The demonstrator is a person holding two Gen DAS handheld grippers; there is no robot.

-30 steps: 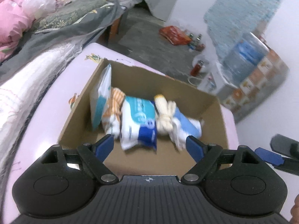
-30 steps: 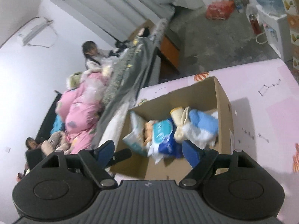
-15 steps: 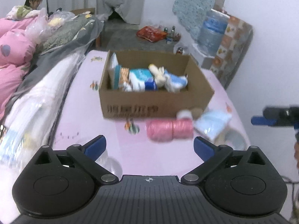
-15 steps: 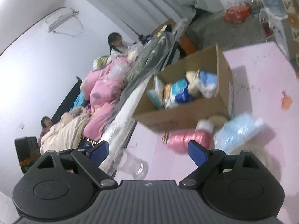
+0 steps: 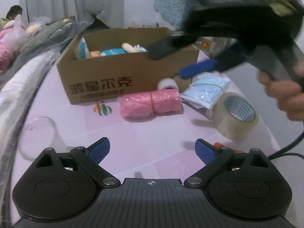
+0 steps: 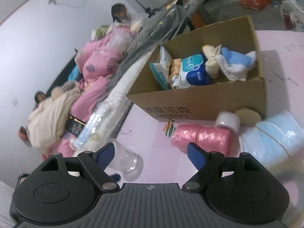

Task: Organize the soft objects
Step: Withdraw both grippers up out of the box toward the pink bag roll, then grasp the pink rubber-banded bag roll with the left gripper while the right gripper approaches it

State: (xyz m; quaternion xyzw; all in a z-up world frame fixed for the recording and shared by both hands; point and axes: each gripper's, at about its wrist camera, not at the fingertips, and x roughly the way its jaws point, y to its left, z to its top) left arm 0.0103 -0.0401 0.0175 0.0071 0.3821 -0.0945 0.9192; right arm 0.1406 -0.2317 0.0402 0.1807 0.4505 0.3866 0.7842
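**Both hand-held grippers empty above counter**

Left hand-held gripper (image 5: 152,149) and right hand-held gripper (image 6: 151,153): jaws wide, closing, nothing between. Pink roll (image 5: 151,104) lies on pink counter (image 5: 133,142), just before cardboard box (image 5: 117,72) holding soft packs.

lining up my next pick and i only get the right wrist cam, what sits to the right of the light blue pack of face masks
observer: A clear roll of packing tape stands on the pink table, right of the light blue mask pack.
operator: where does my right gripper hang
observer: The right gripper is above the mask pack, by the right corner of the brown cardboard box; its jaws are closing on nothing.
operator: and the left one
observer: The left gripper is low over bare table, short of the pink plastic-wrapped roll, jaws closing, nothing between them.
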